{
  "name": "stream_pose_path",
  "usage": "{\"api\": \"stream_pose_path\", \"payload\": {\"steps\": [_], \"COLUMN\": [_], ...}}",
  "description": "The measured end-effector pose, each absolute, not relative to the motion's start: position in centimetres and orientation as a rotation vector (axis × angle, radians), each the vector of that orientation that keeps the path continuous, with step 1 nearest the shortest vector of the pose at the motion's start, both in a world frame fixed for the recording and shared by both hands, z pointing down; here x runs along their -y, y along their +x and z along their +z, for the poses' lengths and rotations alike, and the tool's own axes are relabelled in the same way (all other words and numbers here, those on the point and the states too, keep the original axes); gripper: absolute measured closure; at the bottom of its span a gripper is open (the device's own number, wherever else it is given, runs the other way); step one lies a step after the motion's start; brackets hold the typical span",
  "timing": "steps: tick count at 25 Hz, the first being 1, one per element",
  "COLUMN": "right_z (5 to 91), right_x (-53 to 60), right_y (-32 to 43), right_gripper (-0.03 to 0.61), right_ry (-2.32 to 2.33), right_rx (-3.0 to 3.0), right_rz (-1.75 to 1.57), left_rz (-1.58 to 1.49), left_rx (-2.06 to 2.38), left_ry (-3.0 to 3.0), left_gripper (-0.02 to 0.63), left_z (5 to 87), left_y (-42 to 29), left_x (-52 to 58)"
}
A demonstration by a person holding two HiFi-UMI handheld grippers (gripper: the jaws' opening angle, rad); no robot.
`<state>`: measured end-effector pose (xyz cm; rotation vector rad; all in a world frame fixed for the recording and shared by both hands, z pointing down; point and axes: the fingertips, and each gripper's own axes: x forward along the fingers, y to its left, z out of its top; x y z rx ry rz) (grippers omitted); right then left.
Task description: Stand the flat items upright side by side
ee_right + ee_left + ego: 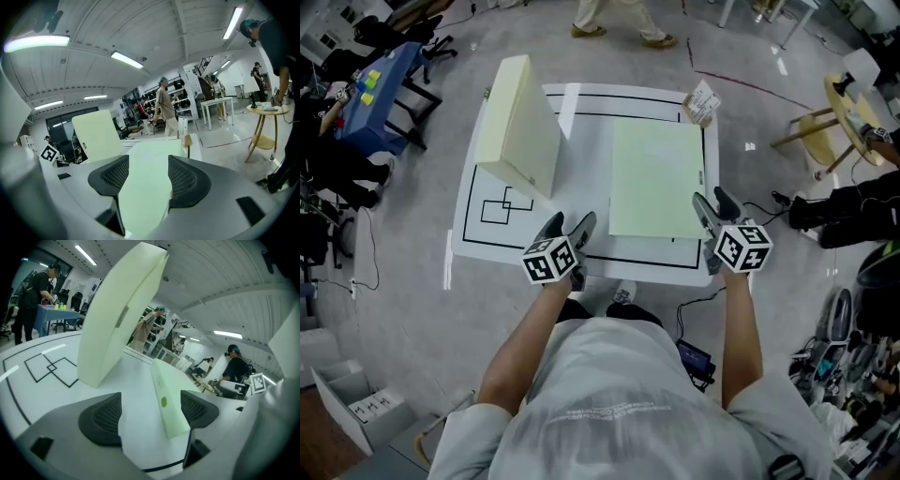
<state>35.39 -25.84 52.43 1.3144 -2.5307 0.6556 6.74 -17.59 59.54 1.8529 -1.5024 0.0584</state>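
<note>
- The cream box [520,122] already stands upright on the left half of the surface [581,169], tall face toward the middle. I'd count that as one of the two items done.
- The left tongs [570,223] are spread wide and grip nothing. In the left gripper view the near left corner of the green flat item [168,399] sits in the gap, close to the right-hand pad, with no squeeze showing.
- The green flat item [656,178] lies flat on the right half, well apart from the box, so it has yet to be raised and stood beside the box.
- The right tongs [711,199] are partly open at the item's near right corner. The right gripper view shows green filling the gap between the pads, but no firm pinch.
- Room for moving:
  - The bare strip between box and item looks wide enough to tip the item up into.
  - The item's near edge is close to the surface's near rim and its right edge is close to the right rim, so a slip there could send it to the floor.
  - A small card [701,101] stands at the far right corner, just beyond the item.
</note>
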Motion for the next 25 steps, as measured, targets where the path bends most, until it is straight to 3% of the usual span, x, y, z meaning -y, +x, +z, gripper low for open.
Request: {"api": "stream_pose_path", "payload": {"steps": [11,25], "right_z": [56.2,63.1], "right_x": [29.7,34.8], "right_y": [36.8,36.3], "right_gripper": [0.264,0.264], "right_ry": [1.254,1.275], "right_rx": [2.465,2.332], "right_rz": [0.950,1.292], "left_rz": [0.038,0.178], "left_rx": [1.058,0.941], "left_ry": [1.992,2.005], "left_gripper": [0.222,0.221], "left_z": [58.8,63.0], "left_y": [15.8,16.8], "left_x": [26.4,31.0]}}
